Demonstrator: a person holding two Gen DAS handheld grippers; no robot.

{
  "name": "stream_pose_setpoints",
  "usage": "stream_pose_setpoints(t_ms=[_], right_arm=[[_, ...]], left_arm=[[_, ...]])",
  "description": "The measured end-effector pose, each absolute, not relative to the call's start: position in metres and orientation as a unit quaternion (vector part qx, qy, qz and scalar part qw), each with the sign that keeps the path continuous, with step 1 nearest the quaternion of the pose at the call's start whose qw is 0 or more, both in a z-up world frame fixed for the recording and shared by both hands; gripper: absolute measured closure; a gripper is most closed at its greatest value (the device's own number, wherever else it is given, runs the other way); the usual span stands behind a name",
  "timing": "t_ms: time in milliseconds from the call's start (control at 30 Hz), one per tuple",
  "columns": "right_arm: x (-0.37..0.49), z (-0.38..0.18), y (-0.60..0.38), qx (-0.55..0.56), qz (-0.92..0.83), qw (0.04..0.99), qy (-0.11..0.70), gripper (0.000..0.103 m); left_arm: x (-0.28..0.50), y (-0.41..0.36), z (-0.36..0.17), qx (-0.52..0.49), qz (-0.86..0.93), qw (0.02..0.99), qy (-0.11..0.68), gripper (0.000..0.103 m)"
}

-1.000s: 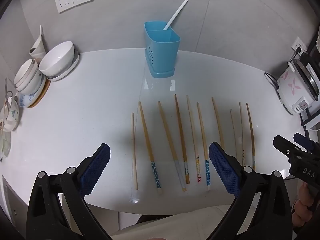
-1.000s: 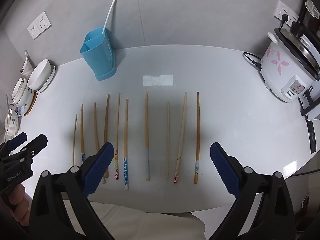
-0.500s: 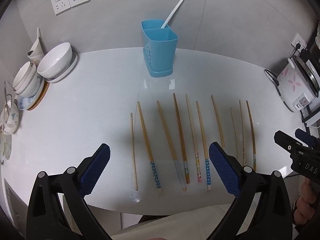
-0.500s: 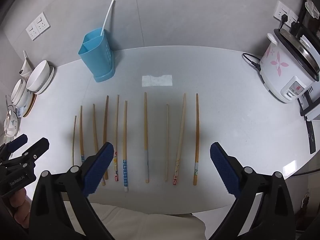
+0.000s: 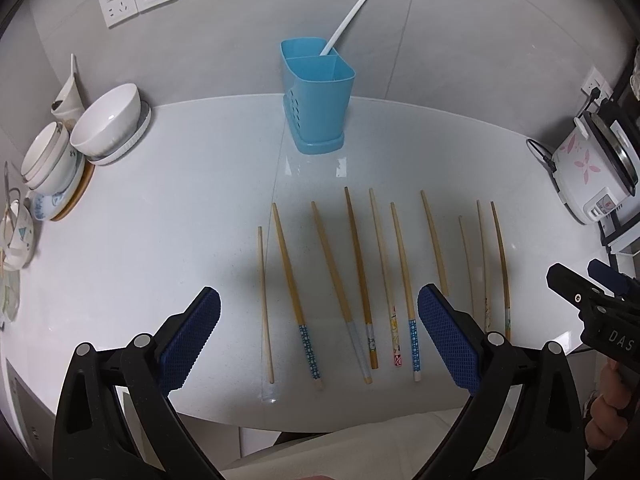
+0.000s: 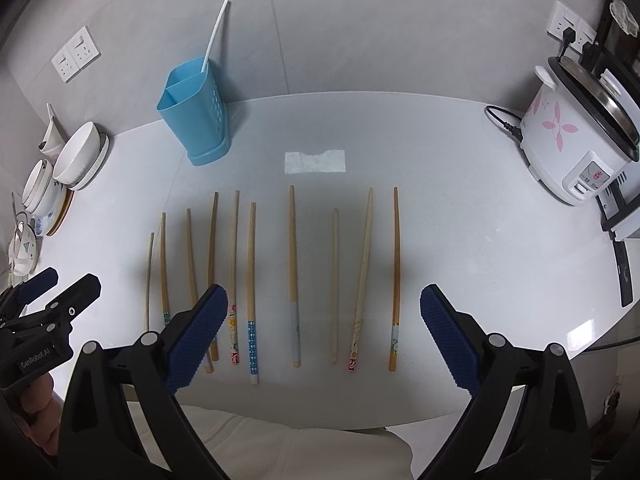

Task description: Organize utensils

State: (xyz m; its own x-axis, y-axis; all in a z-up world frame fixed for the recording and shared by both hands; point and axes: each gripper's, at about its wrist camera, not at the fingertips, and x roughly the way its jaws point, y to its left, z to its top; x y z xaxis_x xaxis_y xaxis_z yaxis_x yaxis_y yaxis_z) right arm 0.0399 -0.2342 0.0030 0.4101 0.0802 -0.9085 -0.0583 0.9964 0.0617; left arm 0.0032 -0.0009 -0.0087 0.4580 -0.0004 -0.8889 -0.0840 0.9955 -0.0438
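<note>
Now | chopsticks (image 5: 360, 280) between, beyond left tongs (image 5: 320, 336) | spread

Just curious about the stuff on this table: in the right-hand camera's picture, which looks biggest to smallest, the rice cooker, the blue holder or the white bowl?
1. rice cooker
2. blue holder
3. white bowl

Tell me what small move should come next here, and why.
Probably lower the right hand-held gripper onto the chopstick lying between its open fingers and close on it. Both hand-held grippers, including the left, are open and empty, every chopstick lies flat on the table, and the blue holder contains only a white straw.
</note>
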Motion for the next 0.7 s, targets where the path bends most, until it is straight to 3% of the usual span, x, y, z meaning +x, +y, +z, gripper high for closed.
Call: stream_pose_setpoints(t_ms=[700], right_arm=[[0.0440,0.0026,-0.2351,0.022,0.052,0.838,0.542,0.010]], left_arm=[[0.0074,-0.0005,-0.0024,-0.043,0.027,0.853,0.519,0.006]])
